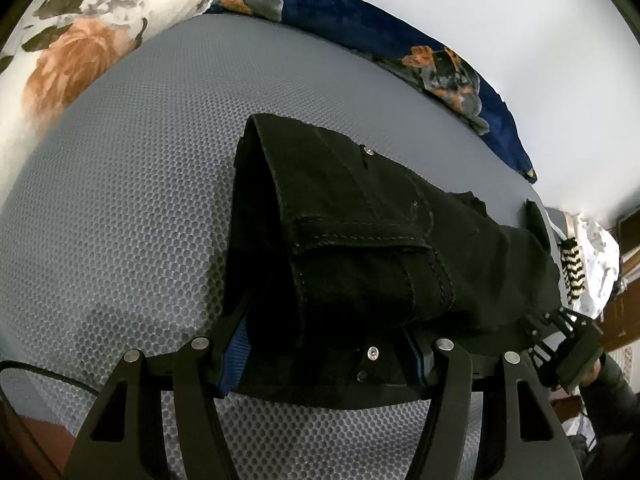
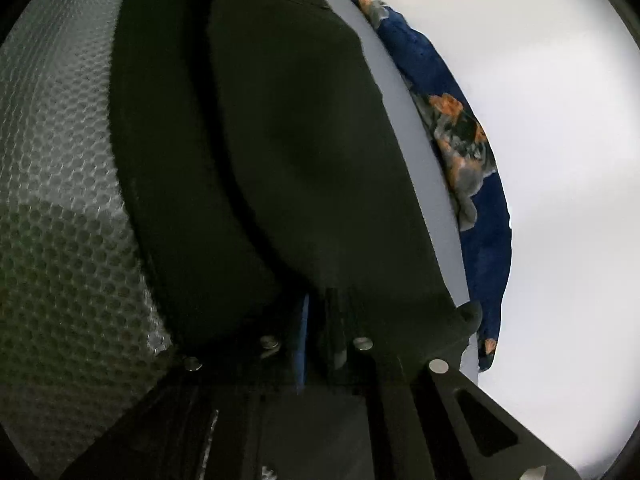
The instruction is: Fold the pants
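Between the fingers of our left gripper (image 1: pixel 324 354) we hold the waistband edge of the black pants (image 1: pixel 360 240), the blue pads pressed against the cloth on both sides. A metal button and a rivet show on the fabric just at the grip. From there the pants run away from us, doubled over into layers, with the pocket seams and stitching facing up, and the far fold lying on the grey mesh mattress (image 1: pixel 120 208).

Our right gripper (image 1: pixel 576 344) shows at the right edge of the left wrist view, touching the far end of the same garment. On its own camera the right gripper (image 2: pixel 320 344) is almost buried in dark cloth (image 2: pixel 260 140); we see a blue pad and folds of fabric bunched between the fingers, so it is clamped on the pants too.

Beyond the garment a floral pillow (image 1: pixel 72 40) sits at the head of the mattress, and a navy blanket (image 1: pixel 360 28) with orange flowers lies along the far edge against a pale wall (image 1: pixel 500 20).
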Demonstrator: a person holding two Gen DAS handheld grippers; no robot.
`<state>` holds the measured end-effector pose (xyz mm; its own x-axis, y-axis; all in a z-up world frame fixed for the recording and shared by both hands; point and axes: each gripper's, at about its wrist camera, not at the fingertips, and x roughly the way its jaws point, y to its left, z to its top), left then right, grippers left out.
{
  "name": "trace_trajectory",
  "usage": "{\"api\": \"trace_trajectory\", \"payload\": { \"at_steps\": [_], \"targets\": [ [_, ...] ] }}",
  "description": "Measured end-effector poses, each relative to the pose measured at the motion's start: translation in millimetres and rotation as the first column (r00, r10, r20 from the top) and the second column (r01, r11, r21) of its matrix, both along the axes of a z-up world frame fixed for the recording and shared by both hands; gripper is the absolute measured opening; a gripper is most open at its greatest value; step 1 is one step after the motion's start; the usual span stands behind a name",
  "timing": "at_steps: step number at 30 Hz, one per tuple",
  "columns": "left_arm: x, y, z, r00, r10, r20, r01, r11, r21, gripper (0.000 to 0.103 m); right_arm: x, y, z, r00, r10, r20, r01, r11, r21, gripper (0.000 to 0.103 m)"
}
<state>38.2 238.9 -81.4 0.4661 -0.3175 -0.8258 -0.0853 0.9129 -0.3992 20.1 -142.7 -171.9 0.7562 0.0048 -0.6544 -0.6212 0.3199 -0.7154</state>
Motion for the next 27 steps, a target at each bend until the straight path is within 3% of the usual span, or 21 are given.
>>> {"api": "trace_trajectory", "payload": {
  "at_steps": [4, 8, 11, 16, 21, 27],
  "targets": [
    [-6, 0, 1, 1.0, -0.005, -0.019, 0.005, 1.0, 0.015, 0.063, 17, -6, 16, 0.986, -0.102, -0.13, 0.12, 0.983, 0.137, 0.003],
    [-16, 5, 3, 0.999, 0.005, -0.054, -0.005, 1.0, 0.007, 0.063, 40, -26, 34, 0.921, -0.208, -0.331, 0.318, 0.89, 0.326, 0.003],
    [-25, 11, 0, 0.993, 0.036, -0.11, -0.041, 0.998, -0.048, 0.063, 48, -36, 36, 0.88, -0.233, -0.415, 0.405, 0.824, 0.396, 0.003],
    [-44, 18, 1, 0.985, 0.082, -0.153, -0.11, 0.976, -0.19, 0.065, 43, -36, 34, 0.875, -0.236, -0.422, 0.414, 0.816, 0.403, 0.003],
    [-45, 20, -2, 0.978, 0.133, -0.162, -0.185, 0.911, -0.369, 0.067, 51, -37, 36, 0.871, -0.235, -0.431, 0.421, 0.81, 0.409, 0.003],
    [-23, 20, -15, 0.959, 0.221, -0.18, -0.276, 0.876, -0.394, 0.062, 49, -41, 44, 0.872, -0.242, -0.427, 0.424, 0.808, 0.408, 0.003]
  ]
}}
